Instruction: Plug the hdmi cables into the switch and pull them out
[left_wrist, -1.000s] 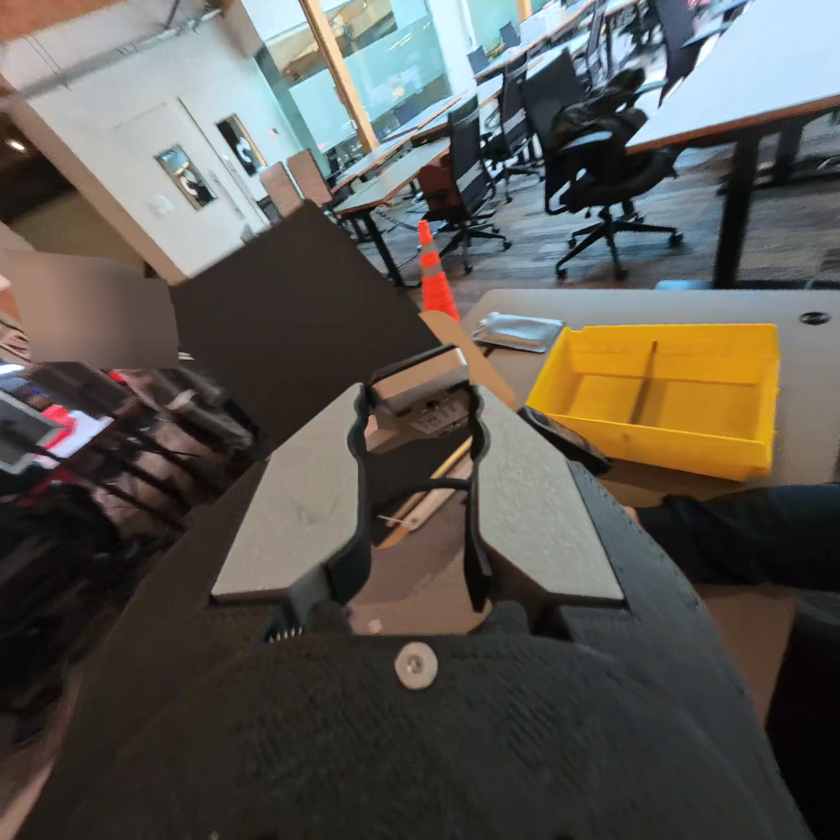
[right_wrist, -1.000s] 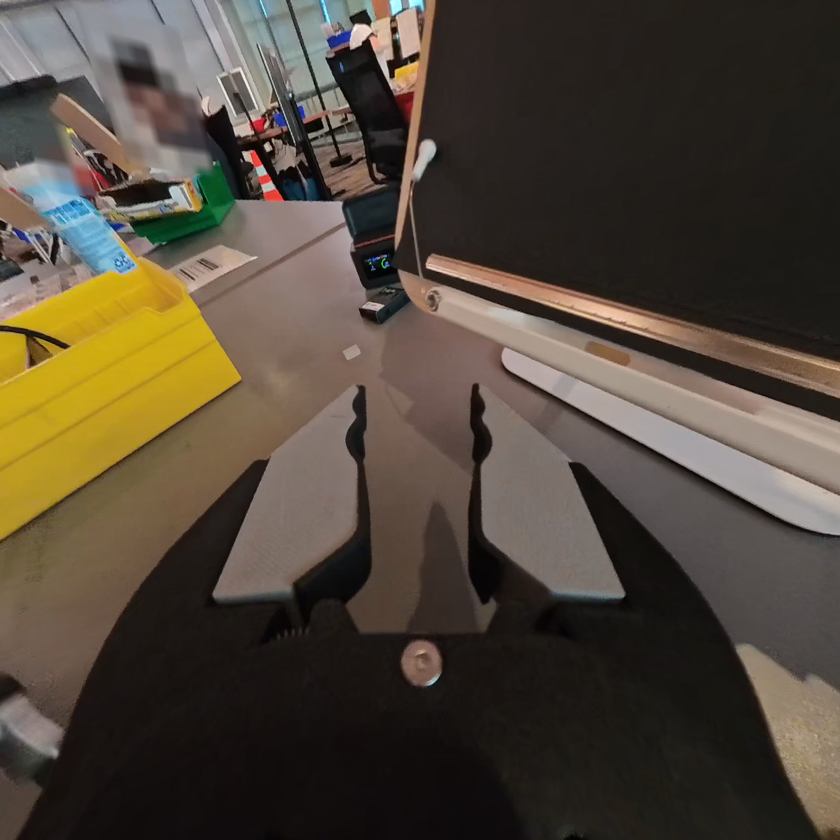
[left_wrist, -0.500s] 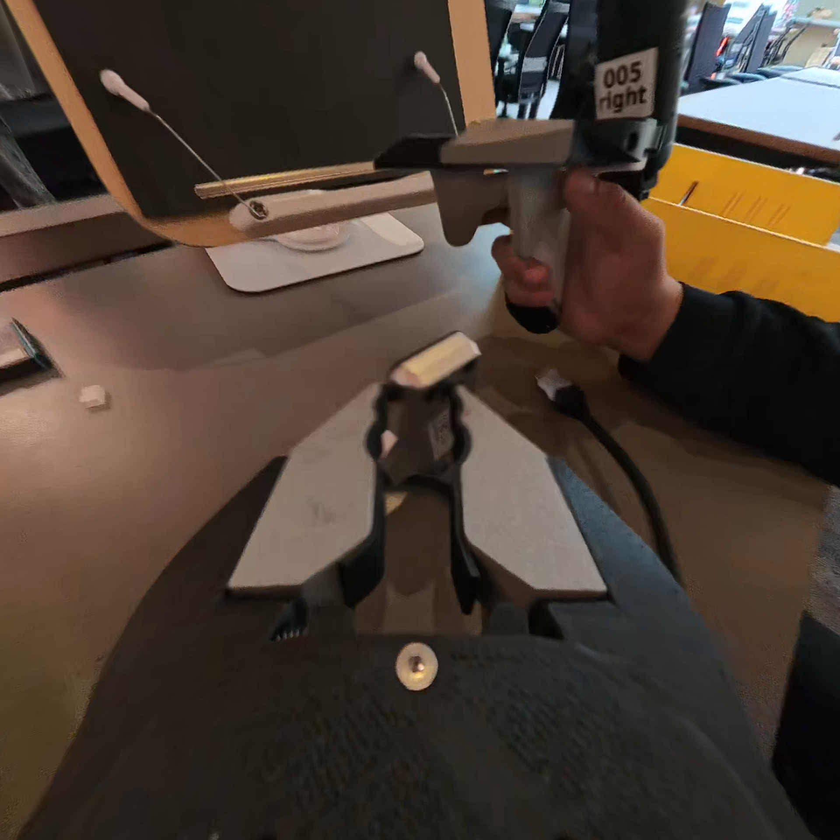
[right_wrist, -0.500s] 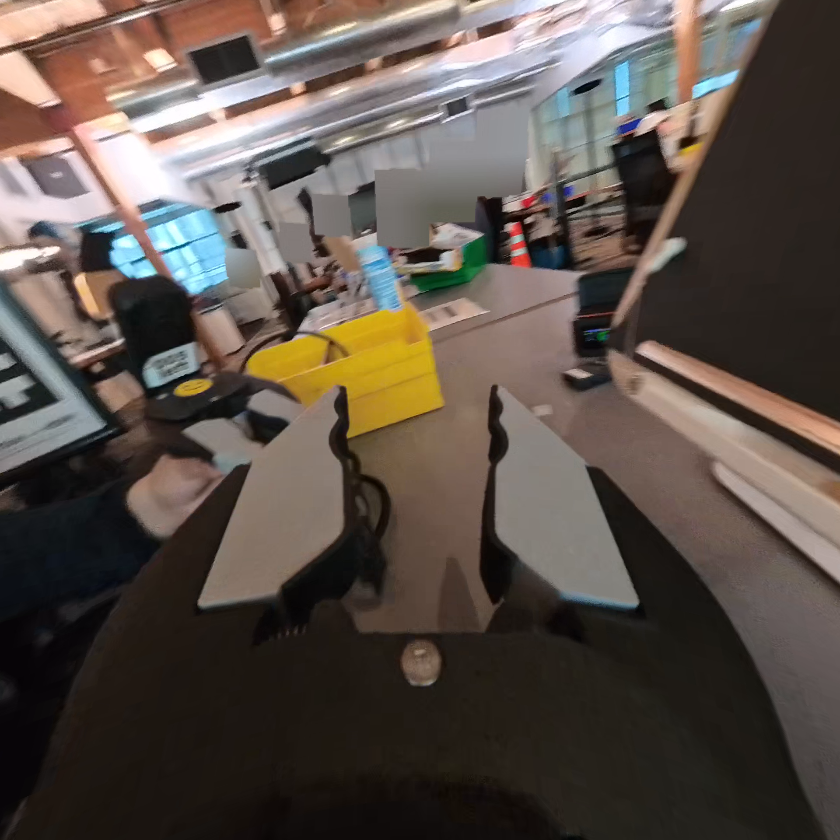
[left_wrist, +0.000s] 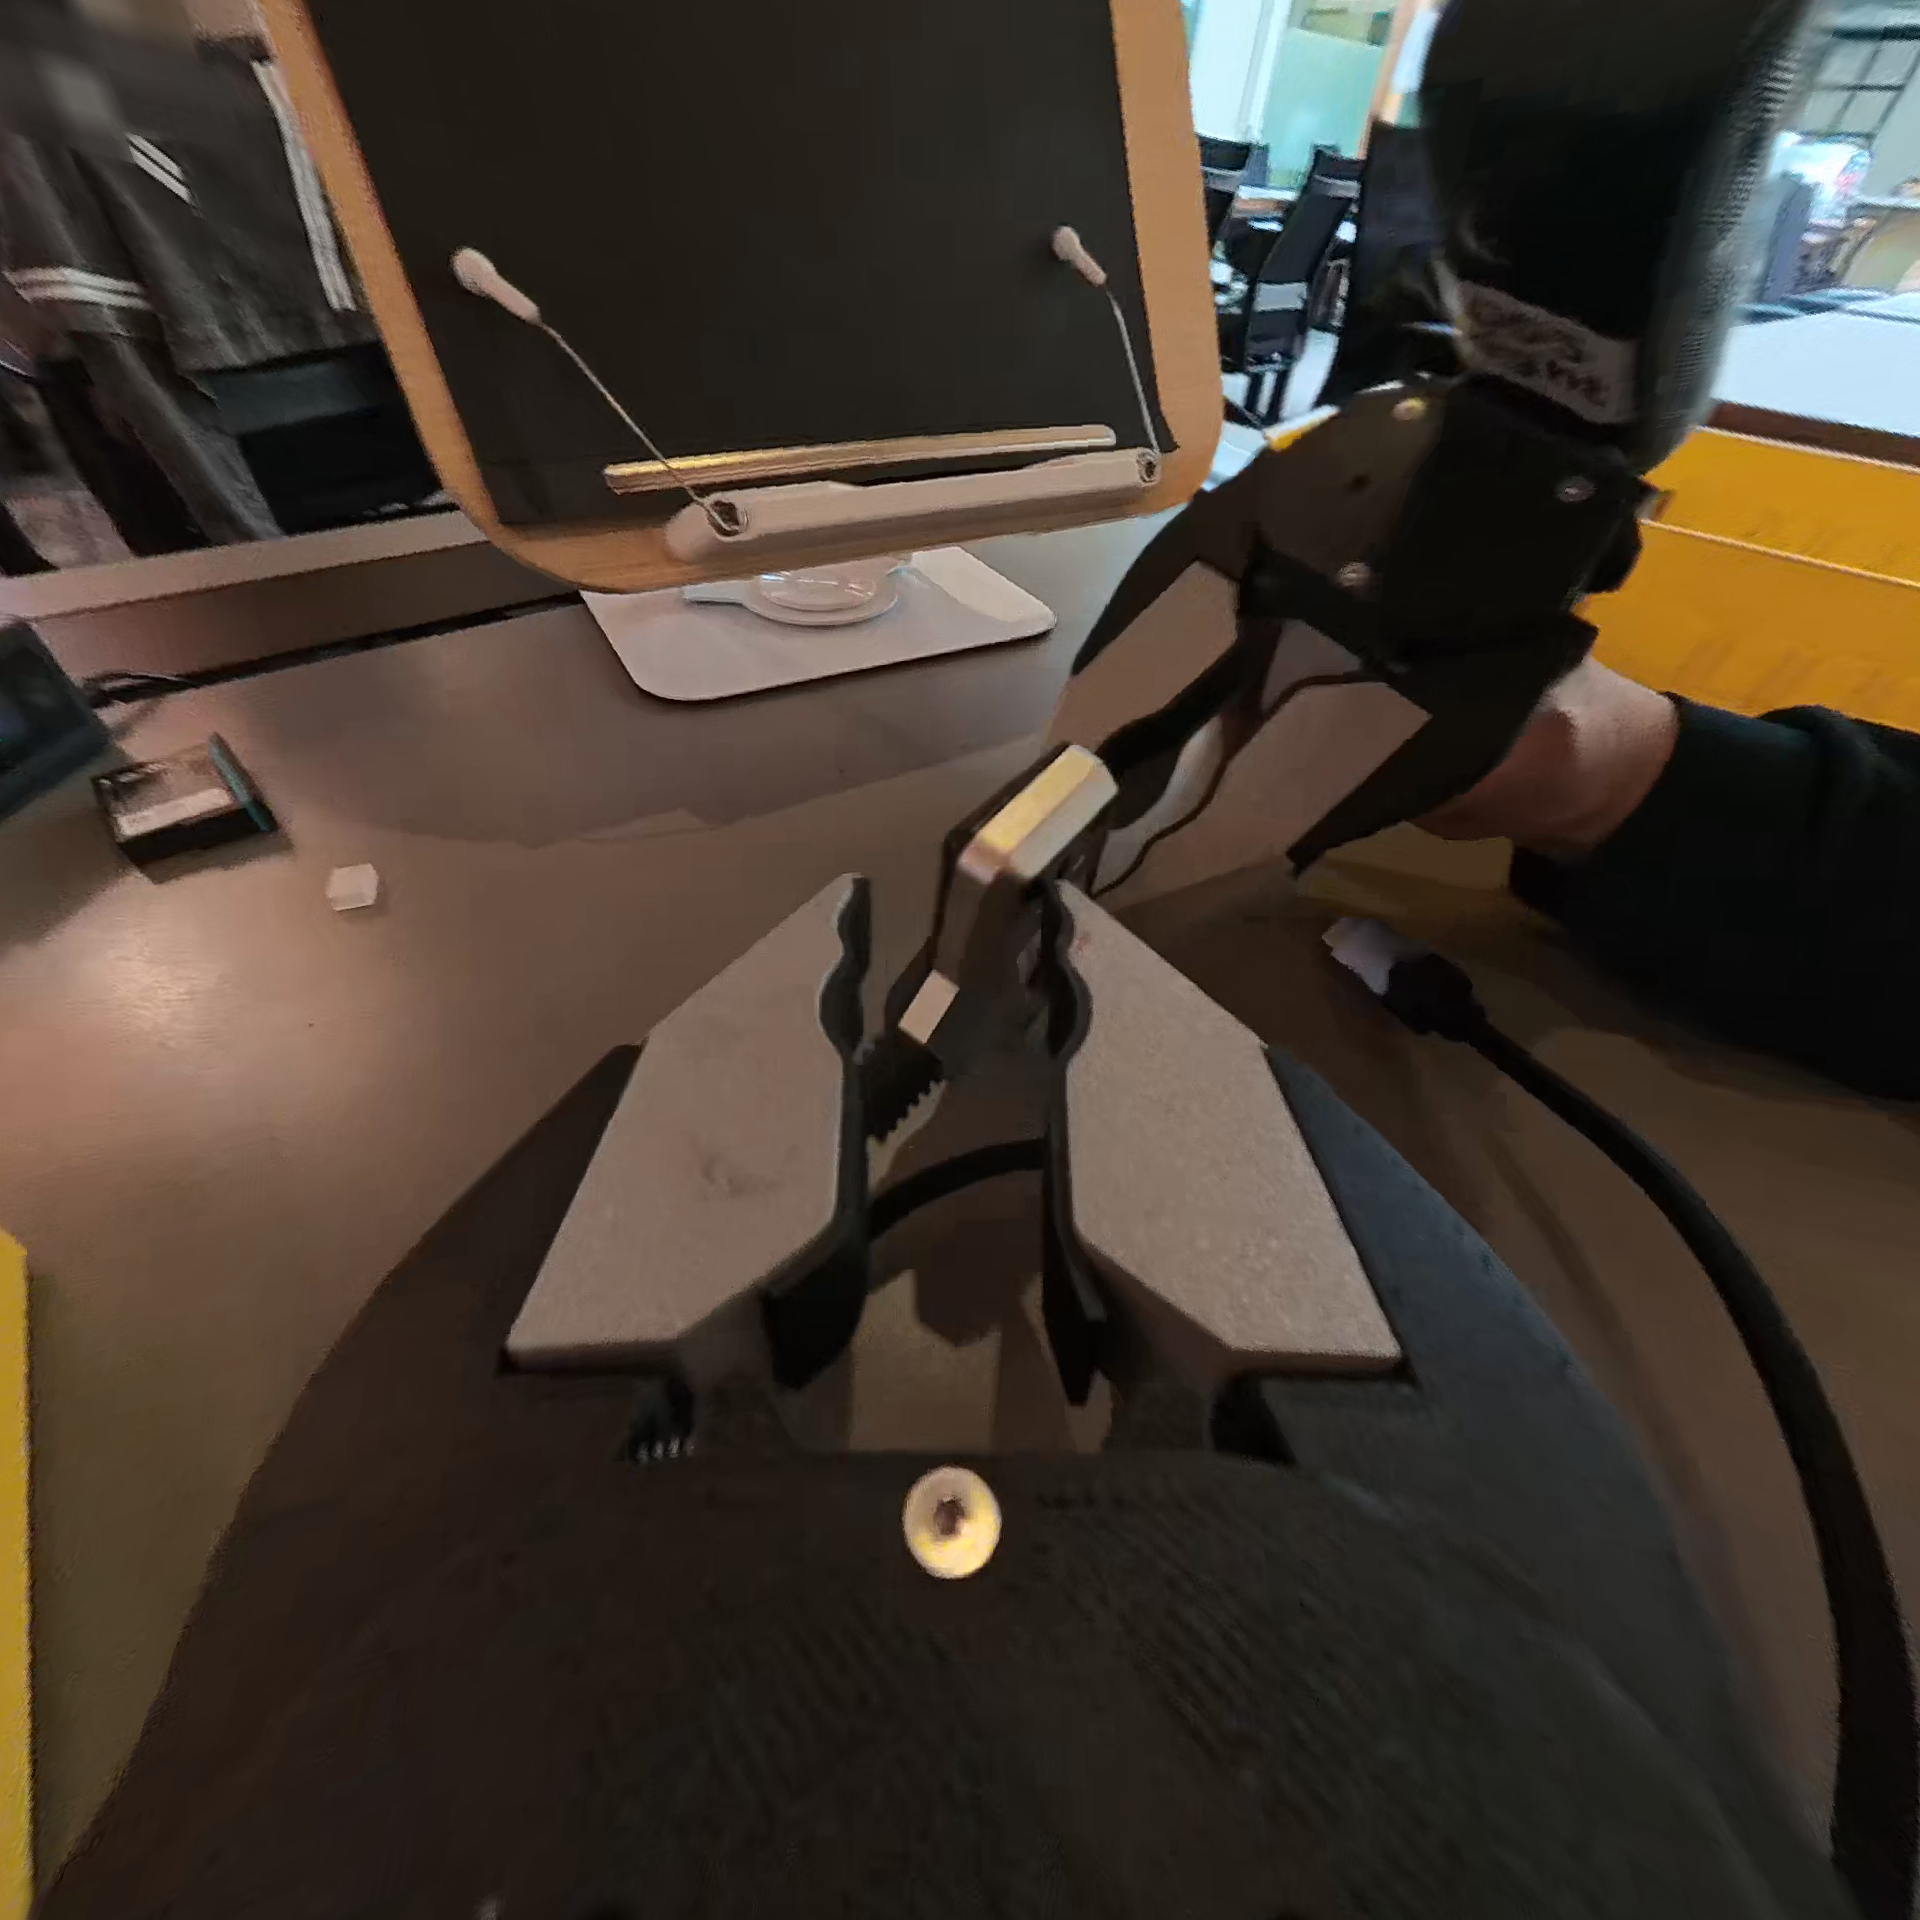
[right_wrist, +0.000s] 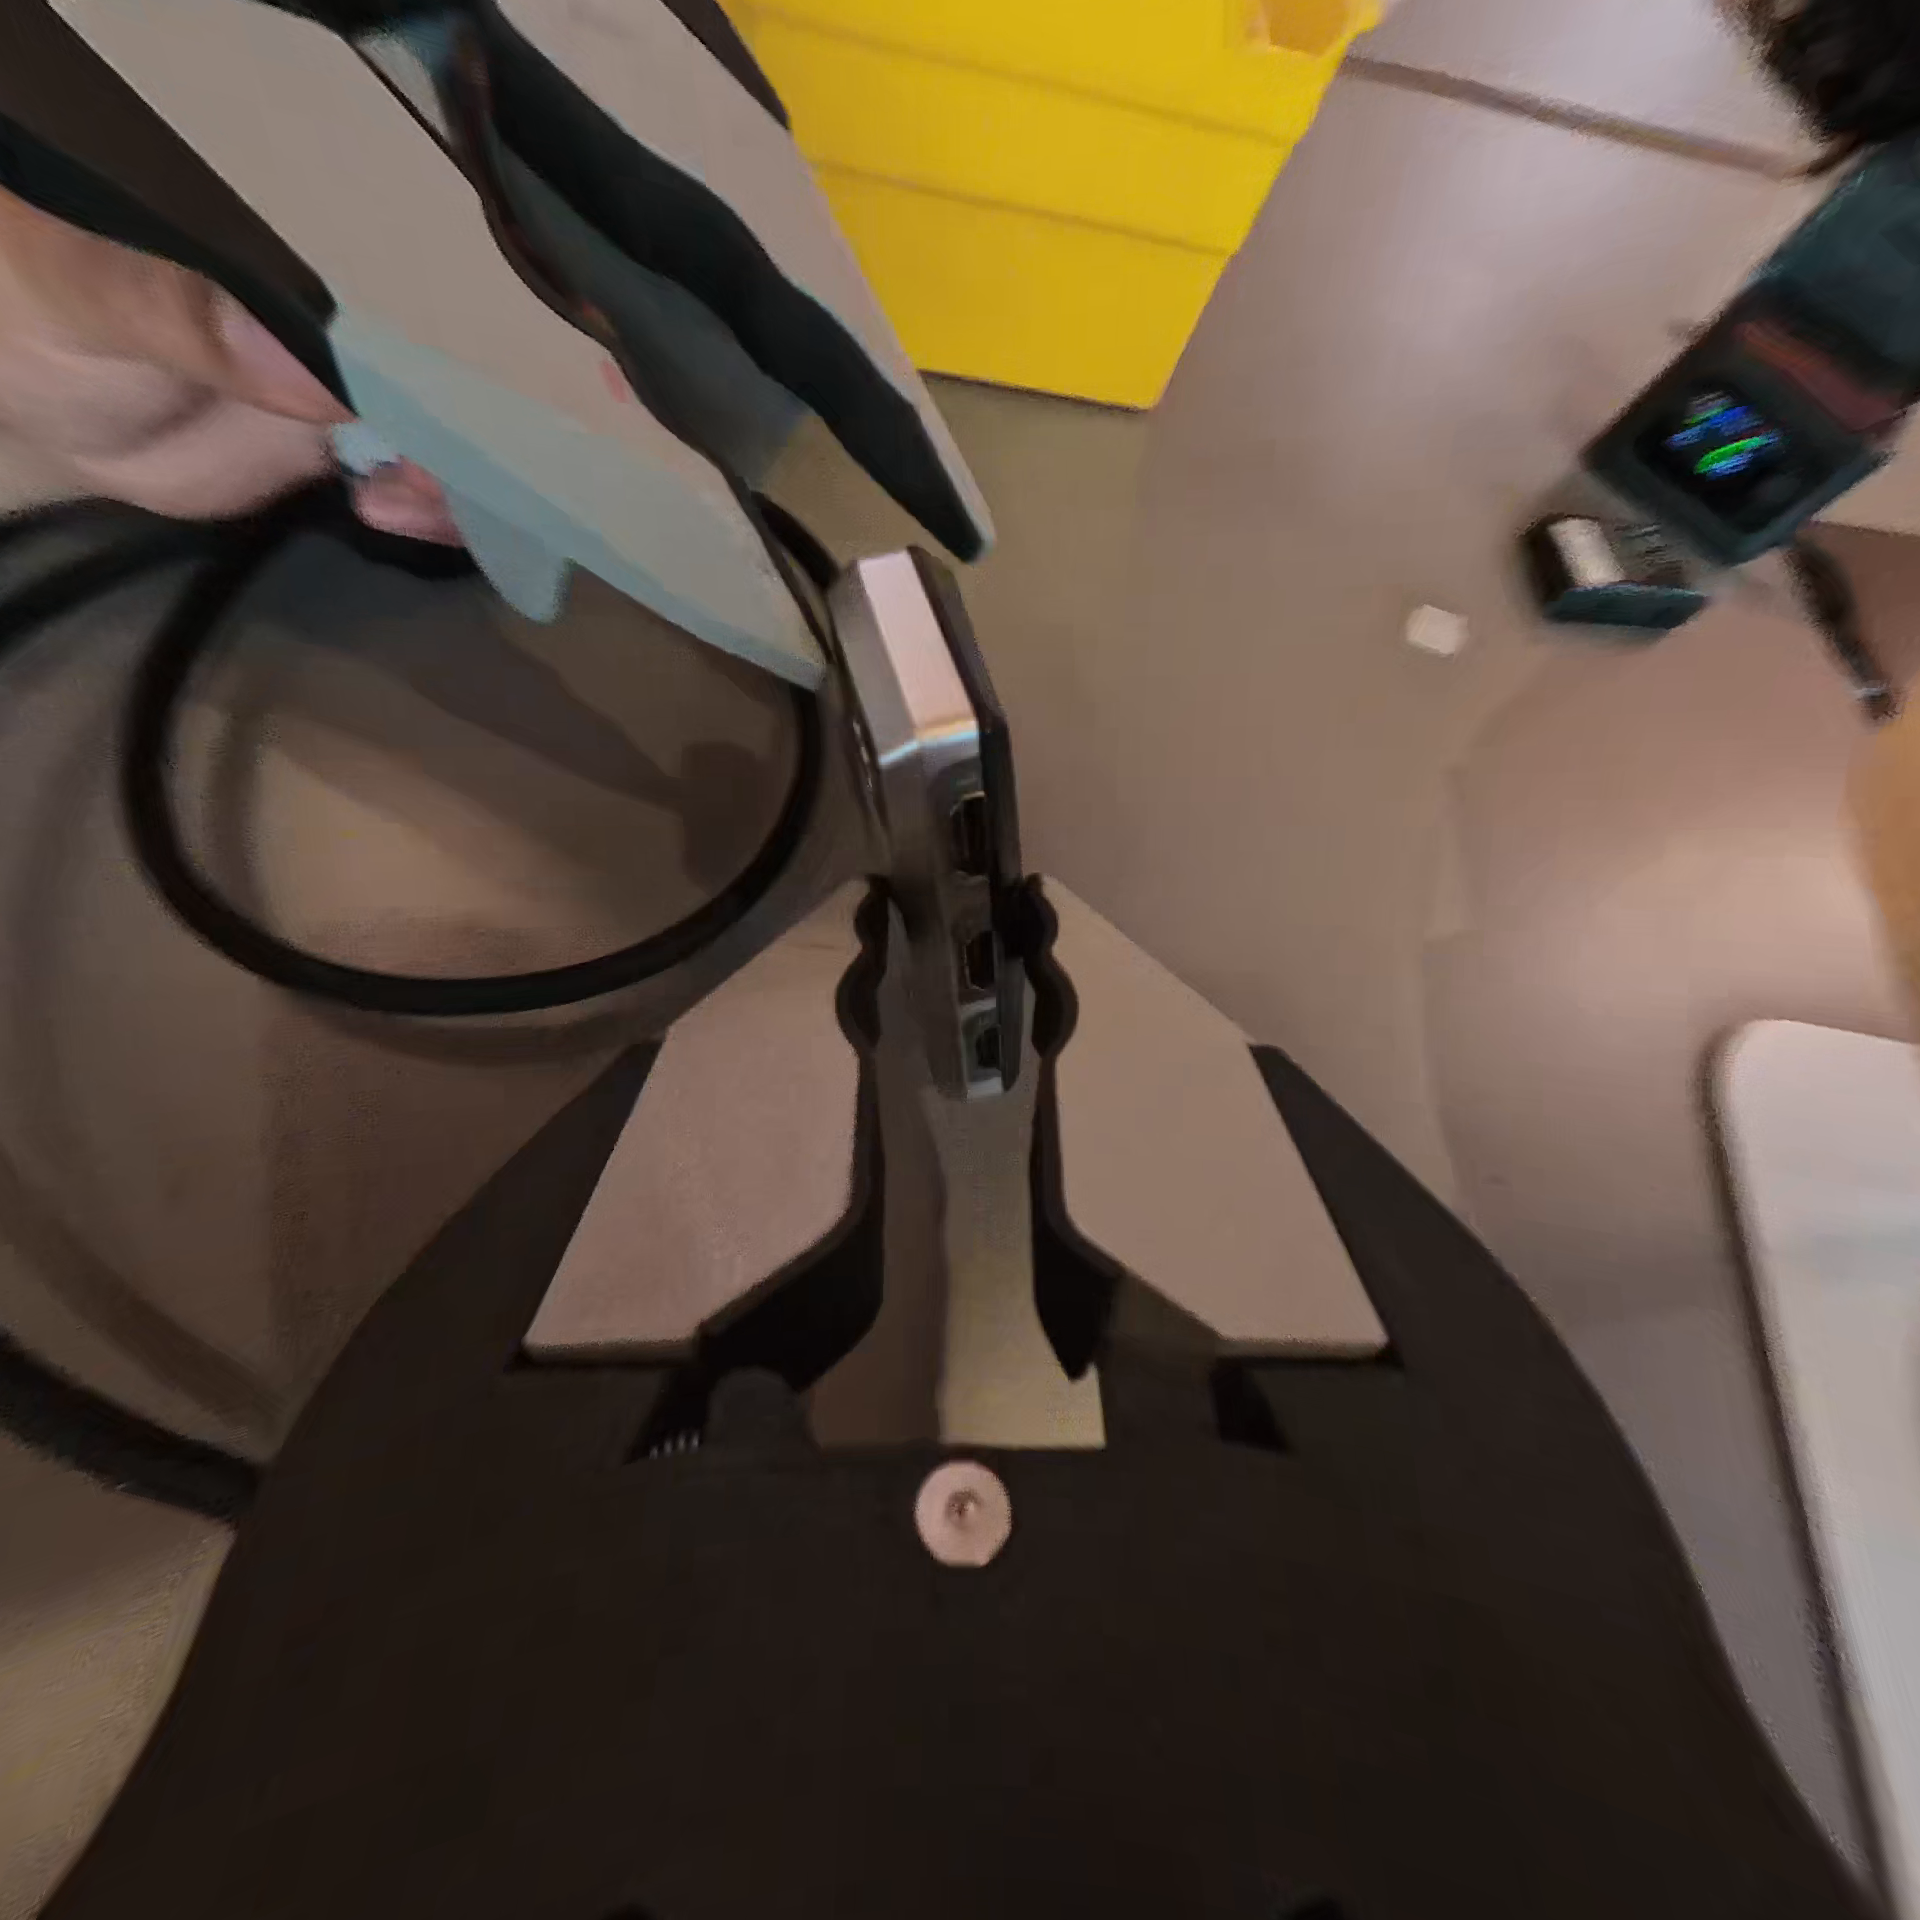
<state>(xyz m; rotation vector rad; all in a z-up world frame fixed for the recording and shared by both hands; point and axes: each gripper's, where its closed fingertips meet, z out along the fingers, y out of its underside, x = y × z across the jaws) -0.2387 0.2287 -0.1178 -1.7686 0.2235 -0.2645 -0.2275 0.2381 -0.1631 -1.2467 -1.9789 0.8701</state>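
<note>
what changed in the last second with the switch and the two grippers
The right gripper swung round from the stand and closed on the switch, which it did not touch before. The left gripper brought the switch down over the table and has opened around it. The loose cable stays unplugged.

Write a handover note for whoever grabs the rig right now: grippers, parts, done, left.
Right gripper: shut on the port end of the HDMI switch, which is held on edge.
Left gripper: jaws straddle the switch's other end with a gap on one side; grip unclear.
Black looped cable: runs from that other end over the table.
Loose HDMI cable plug: lies on the table, unheld.
Done: switch is in the grippers. The three ports facing the right wrist view are empty.
Left: plug the cables in, then pull them out.
</note>
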